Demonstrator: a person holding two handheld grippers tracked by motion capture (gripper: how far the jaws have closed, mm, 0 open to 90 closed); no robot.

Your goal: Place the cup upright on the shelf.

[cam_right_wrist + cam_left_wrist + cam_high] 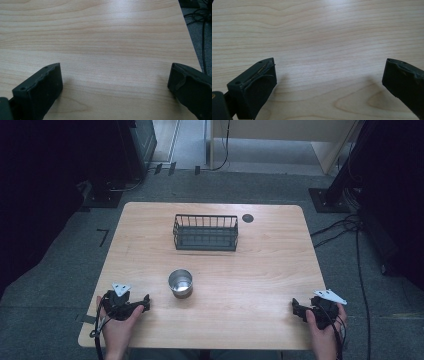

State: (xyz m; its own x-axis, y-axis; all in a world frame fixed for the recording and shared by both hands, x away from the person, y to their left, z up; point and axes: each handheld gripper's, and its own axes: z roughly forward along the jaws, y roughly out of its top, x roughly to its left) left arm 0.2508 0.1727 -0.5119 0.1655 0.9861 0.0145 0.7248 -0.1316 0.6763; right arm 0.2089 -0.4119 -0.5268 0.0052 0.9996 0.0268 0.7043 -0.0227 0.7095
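1. Jaws of the left black two-jaw gripper [329, 82] stand wide apart with nothing between them but bare wood; it rests near the front left corner of the pale wooden table [260, 270]; its pads [259, 85] look matt and rubbery, with a frayed edge.
2. The right black two-jaw gripper [115, 85] is spread just as wide and empty, near the front right corner, beside the right edge.
3. The small round shiny metal cup [180, 283] stands upright, open-mouthed, towards the front, left of centre, near the left gripper and apart from it; smooth walls may slip.
4. The dark wire rectangular basket [205, 233] sits towards the back edge, centred, well apart from the cup.
5. Judged: nothing is gripped yet; the approach comes next, likely the left gripper straddling the cup's wall.
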